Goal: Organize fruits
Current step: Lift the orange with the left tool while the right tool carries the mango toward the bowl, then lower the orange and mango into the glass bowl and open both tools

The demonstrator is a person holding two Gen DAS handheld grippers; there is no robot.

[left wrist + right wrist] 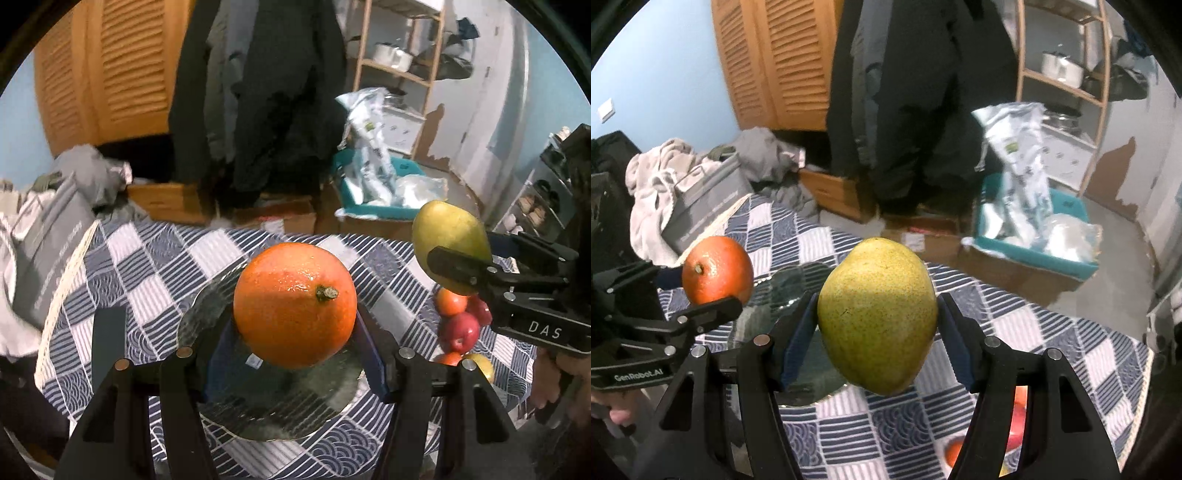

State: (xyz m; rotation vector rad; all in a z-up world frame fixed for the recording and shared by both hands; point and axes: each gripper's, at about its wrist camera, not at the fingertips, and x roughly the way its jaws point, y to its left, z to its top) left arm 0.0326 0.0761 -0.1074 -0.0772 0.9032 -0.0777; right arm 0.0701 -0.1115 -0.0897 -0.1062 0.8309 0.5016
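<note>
Gripping a glossy orange (294,305), stem up, in left claw (295,354) above glass plate (207,314) | right claw (877,332) clamps speckled yellow-green mango (877,317) over checkered surface (1052,332) | fruit pile (460,325) near right edge

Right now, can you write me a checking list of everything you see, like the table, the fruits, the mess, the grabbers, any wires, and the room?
Surface: table under a blue-and-white checked cloth, with a glass plate on it.
Job's things: orange and yellow-green mango, both held up in the air; more red and orange fruits piled on the cloth.
Clutter: grey box and crumpled clothes at the table's far edge.
Grippers: left gripper shut on the orange; right gripper shut on the mango.
Cables: nothing seen.
Surroundings: slatted wooden doors, hanging dark coats, wooden shelf, teal bin with bags.
</note>
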